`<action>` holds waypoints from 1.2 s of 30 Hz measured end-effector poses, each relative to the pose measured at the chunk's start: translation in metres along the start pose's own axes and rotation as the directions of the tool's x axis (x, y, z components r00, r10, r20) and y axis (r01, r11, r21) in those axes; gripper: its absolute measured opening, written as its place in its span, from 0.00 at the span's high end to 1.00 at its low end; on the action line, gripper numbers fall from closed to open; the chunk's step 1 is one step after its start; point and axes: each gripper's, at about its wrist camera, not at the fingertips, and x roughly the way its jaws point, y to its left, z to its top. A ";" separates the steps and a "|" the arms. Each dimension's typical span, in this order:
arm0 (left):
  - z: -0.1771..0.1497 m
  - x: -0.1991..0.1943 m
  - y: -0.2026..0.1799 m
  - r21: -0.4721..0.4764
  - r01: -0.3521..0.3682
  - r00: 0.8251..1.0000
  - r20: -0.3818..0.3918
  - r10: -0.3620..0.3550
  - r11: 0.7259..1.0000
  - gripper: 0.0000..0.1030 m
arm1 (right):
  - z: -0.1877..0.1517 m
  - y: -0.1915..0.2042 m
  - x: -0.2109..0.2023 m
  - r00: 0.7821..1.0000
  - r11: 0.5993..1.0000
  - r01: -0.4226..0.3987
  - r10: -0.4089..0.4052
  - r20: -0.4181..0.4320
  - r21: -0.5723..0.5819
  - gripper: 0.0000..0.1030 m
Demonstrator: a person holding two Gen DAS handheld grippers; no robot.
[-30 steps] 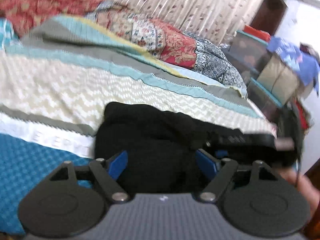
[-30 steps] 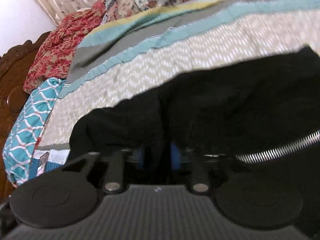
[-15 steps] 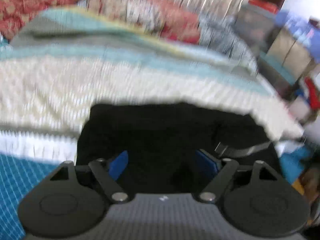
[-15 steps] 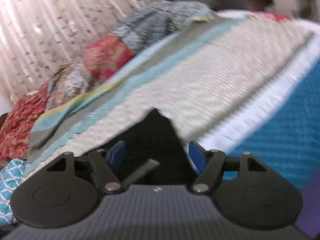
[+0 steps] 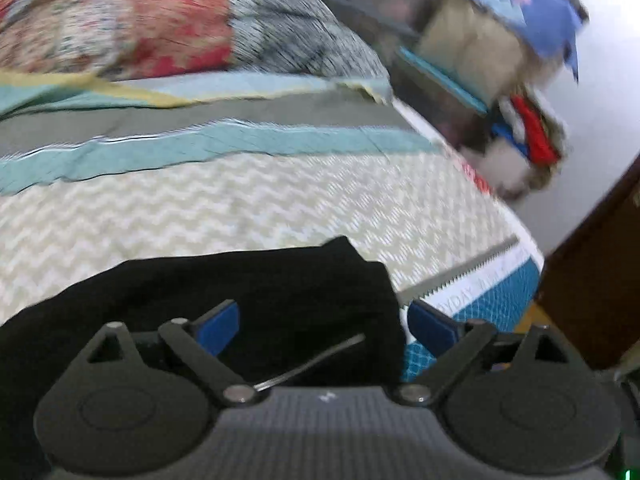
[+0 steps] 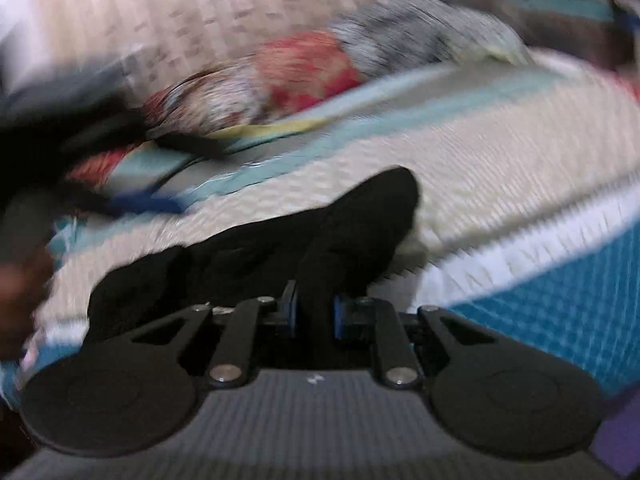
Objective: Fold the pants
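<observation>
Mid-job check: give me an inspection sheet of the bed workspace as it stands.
Surface: striped bedspread, partly covered.
Job's things: black pants bunched near the front edge.
Clutter: patterned pillows at the far side.
Grippers: left hand-held gripper opening, pads not pressing the pants; right hand-held gripper closing on a pants fold.
Cables: nothing seen.
Surroundings: curtain; piled storage boxes beside the bed; blurred.

striped bedspread [image 5: 248, 200] — patterned curtain [image 6: 192, 12], cluttered shelves [image 5: 472, 60]
</observation>
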 end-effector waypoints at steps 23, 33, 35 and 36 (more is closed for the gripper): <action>-0.026 -0.119 0.157 -0.359 0.089 0.984 0.173 -0.028 0.929 0.83 | -0.003 0.068 -0.011 0.941 0.921 -0.336 0.339 -0.023 -0.198 0.89; -0.095 -0.128 0.245 -0.533 -0.092 0.981 0.098 0.169 0.841 0.75 | -0.035 0.158 0.041 0.876 0.743 -0.482 0.391 -0.283 -0.464 0.60; -0.111 -0.112 0.256 -0.583 -0.170 0.975 0.019 0.222 0.795 0.58 | -0.044 0.161 0.051 0.856 0.732 -0.507 0.369 -0.361 -0.455 0.48; -0.117 -0.109 0.259 -0.601 -0.162 0.976 0.022 0.219 0.783 0.55 | -0.043 0.161 0.049 0.855 0.730 -0.510 0.371 -0.363 -0.454 0.47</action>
